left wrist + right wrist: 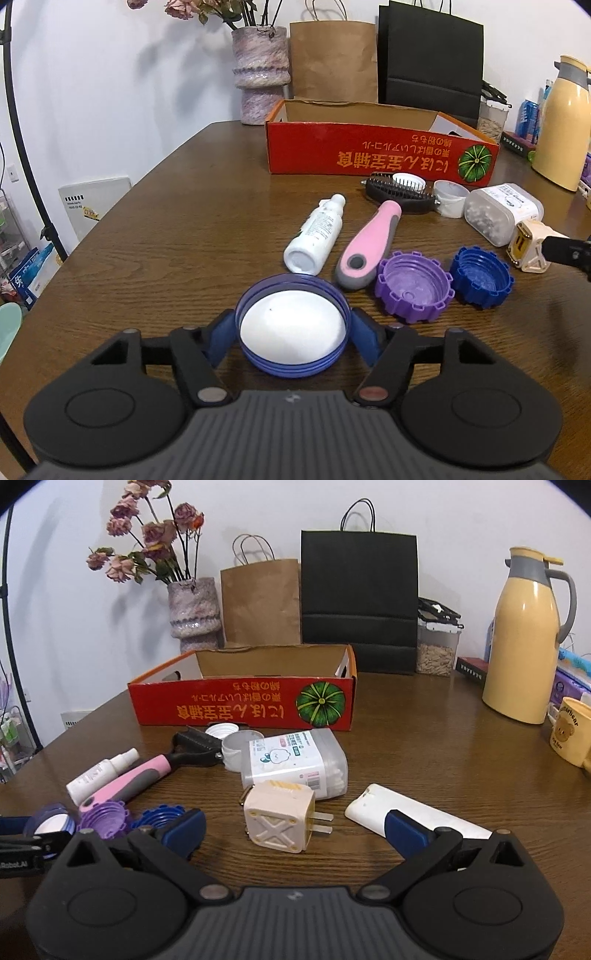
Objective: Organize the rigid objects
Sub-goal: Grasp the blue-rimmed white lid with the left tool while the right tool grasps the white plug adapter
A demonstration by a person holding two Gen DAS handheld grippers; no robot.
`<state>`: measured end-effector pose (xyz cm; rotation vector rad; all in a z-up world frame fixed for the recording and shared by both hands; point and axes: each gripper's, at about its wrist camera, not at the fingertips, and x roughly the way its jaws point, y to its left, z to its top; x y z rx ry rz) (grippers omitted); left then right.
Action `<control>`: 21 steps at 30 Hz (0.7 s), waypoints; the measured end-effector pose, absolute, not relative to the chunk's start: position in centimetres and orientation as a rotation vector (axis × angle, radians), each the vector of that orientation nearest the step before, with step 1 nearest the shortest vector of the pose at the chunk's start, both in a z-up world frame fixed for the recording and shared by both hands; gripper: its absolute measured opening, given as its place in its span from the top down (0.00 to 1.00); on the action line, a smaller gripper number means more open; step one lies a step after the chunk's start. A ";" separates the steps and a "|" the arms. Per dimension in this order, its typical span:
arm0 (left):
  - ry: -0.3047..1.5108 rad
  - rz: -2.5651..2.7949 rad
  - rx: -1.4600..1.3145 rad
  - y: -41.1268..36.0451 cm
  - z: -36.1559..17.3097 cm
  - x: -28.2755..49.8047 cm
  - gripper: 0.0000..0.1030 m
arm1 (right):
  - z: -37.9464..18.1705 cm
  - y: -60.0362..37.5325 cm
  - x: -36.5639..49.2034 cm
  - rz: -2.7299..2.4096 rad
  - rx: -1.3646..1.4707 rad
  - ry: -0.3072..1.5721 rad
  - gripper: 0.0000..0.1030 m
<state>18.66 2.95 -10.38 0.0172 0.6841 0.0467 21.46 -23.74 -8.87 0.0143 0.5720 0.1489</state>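
Left wrist: left tool (293, 328) clamps blue lid (293, 328); right tool (295, 830) apart, white bar (417, 818) half hidden.

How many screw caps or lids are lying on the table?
4 clearly: blue white-lined lid between the left gripper pads; purple cap and dark blue cap side by side; white ribbed cap behind the comb. Others may be hidden.

Home setting, likely a dining room: wooden table (424, 738) against a white wall. Behind the red carton (243, 701) stand a vase of dried flowers (194, 609), paper bags (260, 602), a thermos jug (524, 635) to its right.
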 end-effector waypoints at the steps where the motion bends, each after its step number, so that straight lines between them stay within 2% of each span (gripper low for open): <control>1: 0.681 0.047 0.017 2.9 -10.4 18.7 0.34 | -8.9 -23.7 21.7 0.146 0.012 0.572 0.00; 13: 0.654 0.053 0.011 3.3 -10.0 18.6 0.34 | -10.3 -23.1 24.5 0.095 -0.014 0.619 0.03; 21: 0.641 0.057 -0.004 3.7 -9.6 18.2 0.34 | -10.7 -23.0 25.2 0.094 -0.001 0.619 0.13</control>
